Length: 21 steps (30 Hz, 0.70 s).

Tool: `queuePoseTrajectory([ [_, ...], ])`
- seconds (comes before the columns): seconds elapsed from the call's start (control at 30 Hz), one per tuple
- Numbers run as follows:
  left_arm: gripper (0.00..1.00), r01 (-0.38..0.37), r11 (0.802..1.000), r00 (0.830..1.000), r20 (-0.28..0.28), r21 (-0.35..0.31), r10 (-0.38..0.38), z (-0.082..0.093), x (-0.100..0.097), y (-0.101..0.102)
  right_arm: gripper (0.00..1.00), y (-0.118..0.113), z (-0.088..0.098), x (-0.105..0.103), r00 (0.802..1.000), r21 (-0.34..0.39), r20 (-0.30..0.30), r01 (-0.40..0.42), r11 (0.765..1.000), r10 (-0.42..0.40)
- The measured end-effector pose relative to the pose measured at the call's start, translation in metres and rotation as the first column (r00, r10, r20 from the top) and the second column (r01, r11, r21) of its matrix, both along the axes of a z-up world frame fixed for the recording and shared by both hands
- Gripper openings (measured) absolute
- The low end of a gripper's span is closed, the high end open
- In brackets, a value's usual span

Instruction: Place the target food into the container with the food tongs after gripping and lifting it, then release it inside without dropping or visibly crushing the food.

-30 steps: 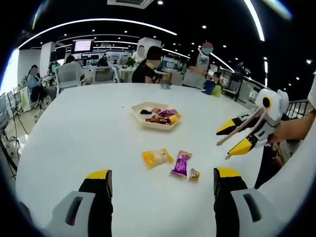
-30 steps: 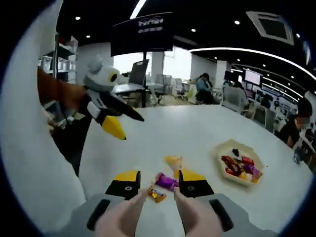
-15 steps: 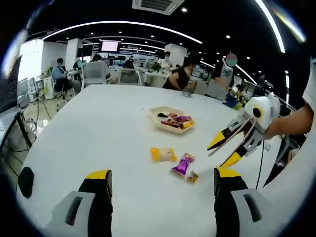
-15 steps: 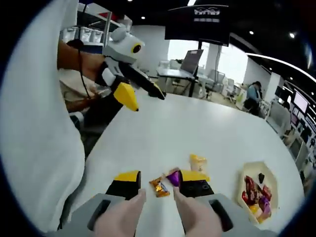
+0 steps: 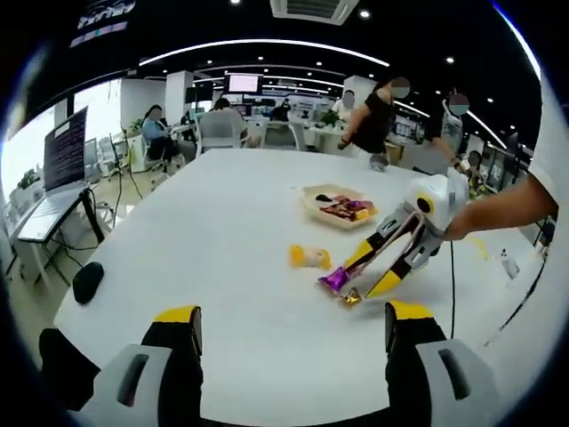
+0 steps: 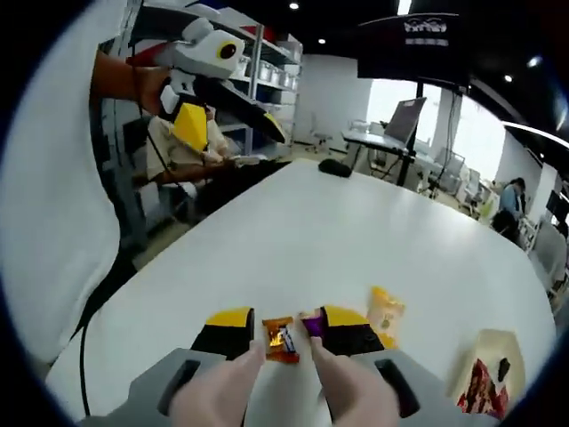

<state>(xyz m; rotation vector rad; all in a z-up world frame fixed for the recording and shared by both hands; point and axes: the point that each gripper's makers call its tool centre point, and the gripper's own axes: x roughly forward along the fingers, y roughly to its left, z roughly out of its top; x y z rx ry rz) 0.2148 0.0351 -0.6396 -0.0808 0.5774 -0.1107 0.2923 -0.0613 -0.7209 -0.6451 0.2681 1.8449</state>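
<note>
Three wrapped snacks lie on the white table (image 5: 204, 231): an orange candy (image 6: 283, 341), a purple packet (image 6: 312, 324) and a yellow packet (image 6: 386, 311). The right gripper (image 6: 285, 331), carrying pale tongs (image 6: 286, 382), sits low at the table with its jaws apart around the orange candy (nothing clamped yet). The left gripper (image 5: 293, 342) hovers with jaws wide, gripping nothing. Beyond, the beige tray (image 5: 313, 201) holds more sweets.
</note>
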Motion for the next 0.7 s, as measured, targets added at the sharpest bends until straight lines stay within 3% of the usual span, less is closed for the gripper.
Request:
queuePoseTrajectory([
  [0.23,0.84,-0.006,1.0,1.0,-0.011,0.007,0.006,-0.003,0.002,-0.013,0.28,0.003,-0.009,-0.008,0.997,-0.024,0.024,-0.077,0.997,0.078],
  [0.7,0.84,0.003,1.0,0.999,-0.033,0.004,-0.002,-0.007,0.016,-0.019,0.26,0.007,-0.015,-0.009,0.992,-0.007,-0.039,-0.12,0.993,0.119],
])
